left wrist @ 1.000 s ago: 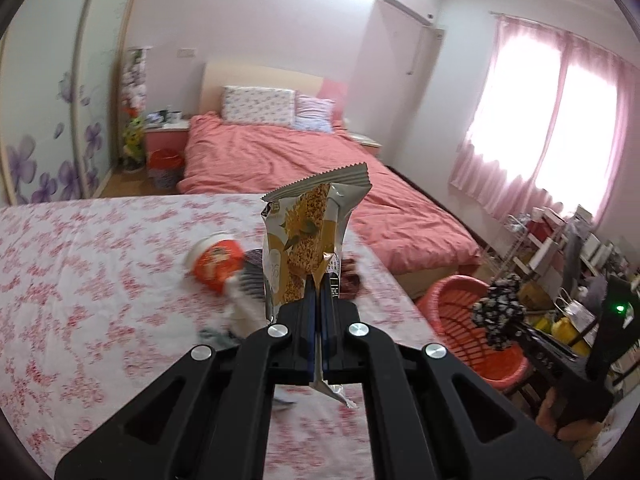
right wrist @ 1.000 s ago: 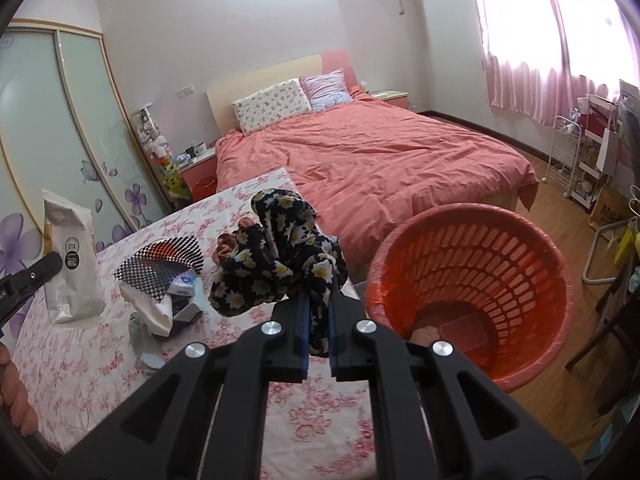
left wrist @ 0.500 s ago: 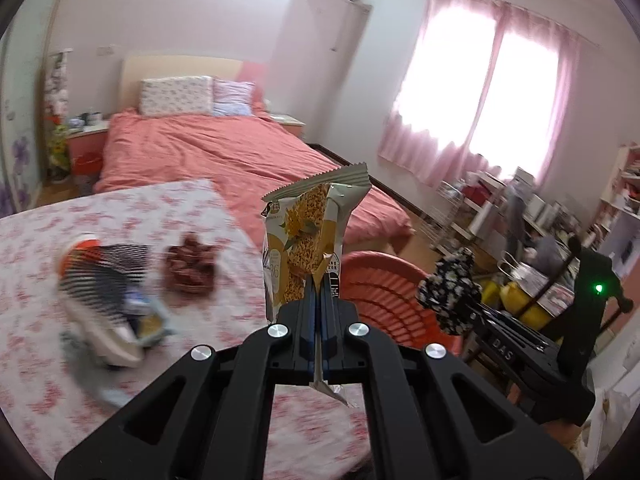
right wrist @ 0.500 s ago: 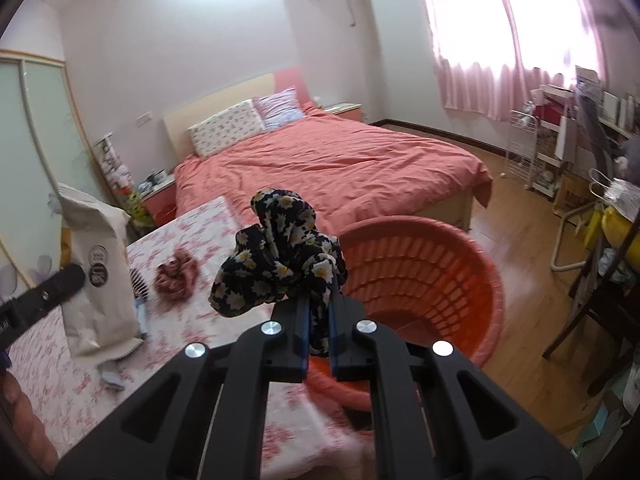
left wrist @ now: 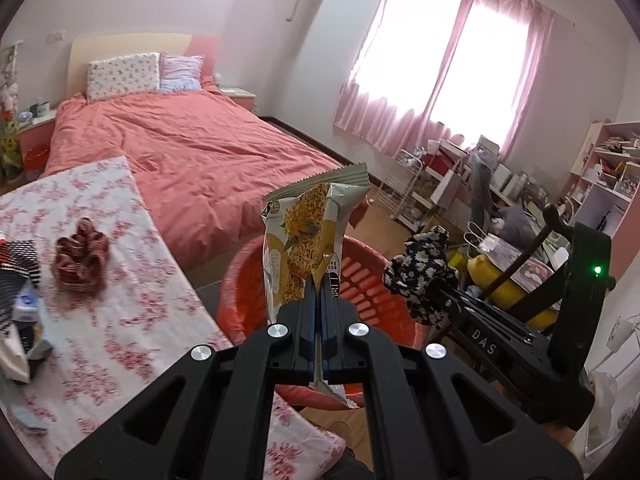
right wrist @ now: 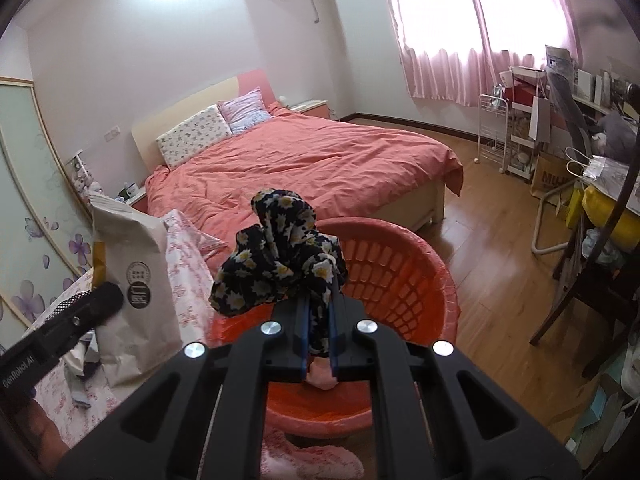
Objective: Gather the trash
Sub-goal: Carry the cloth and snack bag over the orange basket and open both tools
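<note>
My left gripper (left wrist: 319,280) is shut on a yellow snack wrapper (left wrist: 304,240) and holds it upright over the near rim of the red laundry-style basket (left wrist: 364,276). My right gripper (right wrist: 319,312) is shut on a black flowered scrunchie (right wrist: 276,268) and holds it above the same red basket (right wrist: 404,280). The right gripper with the scrunchie (left wrist: 424,276) shows to the right in the left wrist view. The wrapper's pale back (right wrist: 132,280) shows at left in the right wrist view. Something pink lies in the basket bottom (right wrist: 320,374).
A table with a pink flowered cloth (left wrist: 120,312) stands left of the basket, with a brown scrunchie (left wrist: 80,256) and a pile of other litter (left wrist: 20,300). A bed with a red cover (left wrist: 192,152) lies behind. A chair and cluttered shelves (left wrist: 520,240) stand at right.
Both grippers have swung right, away from the table, and now hold their items over the red basket. Both stay shut on the same things.
</note>
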Motion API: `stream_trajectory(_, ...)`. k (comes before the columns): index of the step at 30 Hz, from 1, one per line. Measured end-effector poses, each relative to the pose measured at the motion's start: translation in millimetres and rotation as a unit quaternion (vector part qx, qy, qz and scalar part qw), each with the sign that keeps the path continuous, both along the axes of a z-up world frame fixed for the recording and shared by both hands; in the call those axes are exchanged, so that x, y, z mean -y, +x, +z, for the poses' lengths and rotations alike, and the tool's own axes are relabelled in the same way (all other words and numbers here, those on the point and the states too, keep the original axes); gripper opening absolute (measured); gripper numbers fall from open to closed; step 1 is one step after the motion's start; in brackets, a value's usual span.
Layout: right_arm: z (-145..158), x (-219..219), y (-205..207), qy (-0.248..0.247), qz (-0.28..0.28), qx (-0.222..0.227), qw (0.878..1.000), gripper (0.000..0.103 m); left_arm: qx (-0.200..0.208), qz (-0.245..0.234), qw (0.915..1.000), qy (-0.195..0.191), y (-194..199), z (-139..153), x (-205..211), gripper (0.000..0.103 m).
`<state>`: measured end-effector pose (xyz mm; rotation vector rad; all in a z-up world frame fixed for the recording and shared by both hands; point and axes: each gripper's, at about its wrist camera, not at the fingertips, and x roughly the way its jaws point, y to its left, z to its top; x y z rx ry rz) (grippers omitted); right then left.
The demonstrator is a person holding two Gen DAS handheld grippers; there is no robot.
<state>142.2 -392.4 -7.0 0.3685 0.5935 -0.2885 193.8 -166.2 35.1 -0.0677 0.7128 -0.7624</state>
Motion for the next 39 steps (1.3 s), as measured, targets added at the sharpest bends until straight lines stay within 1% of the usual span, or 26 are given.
stream_trajectory(9,-13.6,18.5,10.0,0.012,-0.006,-0.009,1.0,0.009,-0.018,-0.021,0.9996,0.008,6.2,-14.3,27.8,0.001)
stream_trajectory(12,-17.9,22.2,14.2,0.017,-0.007,-0.012,1.0,0.01,-0.024,-0.024,0.9994,0.01,8.8,-18.2,31.5,0.001)
stream_trajectory(15,-23.2,27.5,18.5,0.025,-0.008,-0.014,1.0,0.016,-0.03,-0.026,0.9991,0.014,10.9,-23.0,35.0,0.001)
stream_trajectory(17,-26.7,31.3,22.2,0.033,-0.008,-0.014,0.999,0.021,-0.036,-0.026,0.9989,0.017,13.8,-27.4,35.4,0.002)
stream_trajectory(19,-29.9,33.1,24.7,0.041,-0.005,-0.014,0.999,0.023,-0.043,-0.025,0.9986,0.02,16.7,-31.5,35.7,0.002)
stream_trajectory(22,-31.8,34.9,26.9,0.042,-0.006,-0.017,0.999,0.029,-0.054,-0.02,0.998,0.025,20.3,-36.1,35.1,0.002)
stream_trajectory(25,-34.0,37.7,25.3,0.044,-0.01,-0.018,0.999,0.03,-0.063,-0.013,0.9973,0.034,23.0,-41.3,33.7,0.003)
stream_trajectory(26,-34.4,39.0,24.5,0.044,-0.011,-0.019,0.999,0.03,-0.066,-0.012,0.9971,0.036,23.9,-42.7,33.1,0.004)
stream_trajectory(28,-35.3,41.0,21.4,0.044,-0.015,-0.019,0.999,0.03,-0.073,-0.008,0.9966,0.038,25.4,-44.6,31.2,0.014)
stream_trajectory(30,-36.1,42.5,18.4,0.044,-0.019,-0.02,0.999,0.03,-0.074,-0.008,0.9965,0.037,24.9,-45.0,30.1,0.034)
stream_trajectory(31,-36.2,42.8,17.2,0.044,-0.02,-0.02,0.999,0.03,-0.07,-0.007,0.9968,0.038,23.2,-44.5,29.9,0.037)
stream_trajectory(32,-36.0,43.4,16.2,0.043,-0.022,-0.02,0.999,0.03,-0.068,-0.005,0.9969,0.04,23.1,-43.4,29.8,0.039)
stream_trajectory(35,-36.0,43.7,13.8,0.04,-0.024,-0.021,0.999,0.03,-0.073,-0.008,0.9966,0.036,23.2,-41.1,32.0,0.039)
stream_trajectory(39,-35.3,44.0,10.9,0.035,-0.025,-0.021,0.999,0.03,-0.063,-0.006,0.9972,0.041,21.7,-38.4,31.6,0.041)
